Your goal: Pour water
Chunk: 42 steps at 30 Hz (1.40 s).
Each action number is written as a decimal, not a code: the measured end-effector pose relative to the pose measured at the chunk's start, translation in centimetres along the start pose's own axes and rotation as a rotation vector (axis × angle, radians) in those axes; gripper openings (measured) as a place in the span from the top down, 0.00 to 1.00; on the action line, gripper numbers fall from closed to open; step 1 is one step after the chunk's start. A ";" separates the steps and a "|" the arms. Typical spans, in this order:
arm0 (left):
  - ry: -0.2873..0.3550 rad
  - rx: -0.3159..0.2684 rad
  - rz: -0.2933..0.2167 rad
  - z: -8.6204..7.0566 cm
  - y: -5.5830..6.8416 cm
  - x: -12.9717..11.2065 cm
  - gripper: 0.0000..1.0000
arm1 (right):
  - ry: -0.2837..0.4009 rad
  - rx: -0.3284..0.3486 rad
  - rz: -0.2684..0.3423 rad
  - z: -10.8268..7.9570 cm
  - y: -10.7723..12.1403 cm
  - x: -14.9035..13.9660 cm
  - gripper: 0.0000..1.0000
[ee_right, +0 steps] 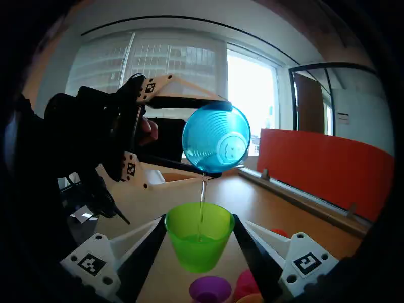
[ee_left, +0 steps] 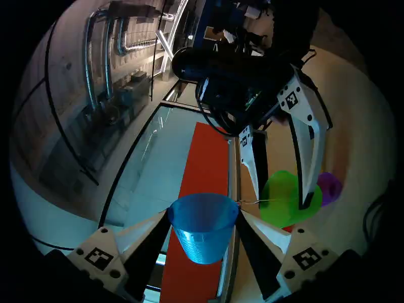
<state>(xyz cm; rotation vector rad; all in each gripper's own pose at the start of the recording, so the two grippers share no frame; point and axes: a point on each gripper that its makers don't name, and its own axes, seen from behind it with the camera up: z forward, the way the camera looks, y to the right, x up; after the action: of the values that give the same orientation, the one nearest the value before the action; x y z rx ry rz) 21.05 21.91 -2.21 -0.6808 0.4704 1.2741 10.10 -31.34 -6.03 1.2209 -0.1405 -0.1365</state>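
Left gripper [ee_left: 202, 222] is clamping a blue cup [ee_left: 203, 235] between both fingers and holding it tipped on its side, high above the right gripper [ee_right: 199, 222]. That one is pinching a green cup [ee_right: 198, 250] upright by its walls. A thin stream of water [ee_right: 203, 194] is falling from the blue cup's lowest lip and landing well inside the green rim, near its middle; the green cup is standing partly filled. Open air is separating the two rims. Under the right gripper's fingertips a purple cup [ee_right: 210, 289] and a pink cup [ee_right: 246, 284] are sitting close together on the wooden table [ee_right: 262, 202]. Off to its right an orange-red partition [ee_right: 328, 166] is edging the table, well apart from both cups.
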 end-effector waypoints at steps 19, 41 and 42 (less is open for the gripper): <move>-0.001 0.003 0.041 -0.1 -0.5 0.0 0.12 | 0.003 0.000 -0.001 0.0 0.1 0.1 0.05; 0.003 0.007 0.081 0.2 -0.3 0.2 0.12 | 0.004 -0.003 -0.006 -0.1 0.1 0.1 0.05; 0.003 0.007 0.083 0.2 -0.4 0.2 0.13 | 0.004 -0.003 -0.006 -0.1 0.1 0.1 0.05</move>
<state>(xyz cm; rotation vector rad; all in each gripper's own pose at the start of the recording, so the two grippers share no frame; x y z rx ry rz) 21.43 22.18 -2.11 -0.6629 0.5098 1.3489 10.26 -31.24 -6.02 1.2184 -0.1328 -0.1392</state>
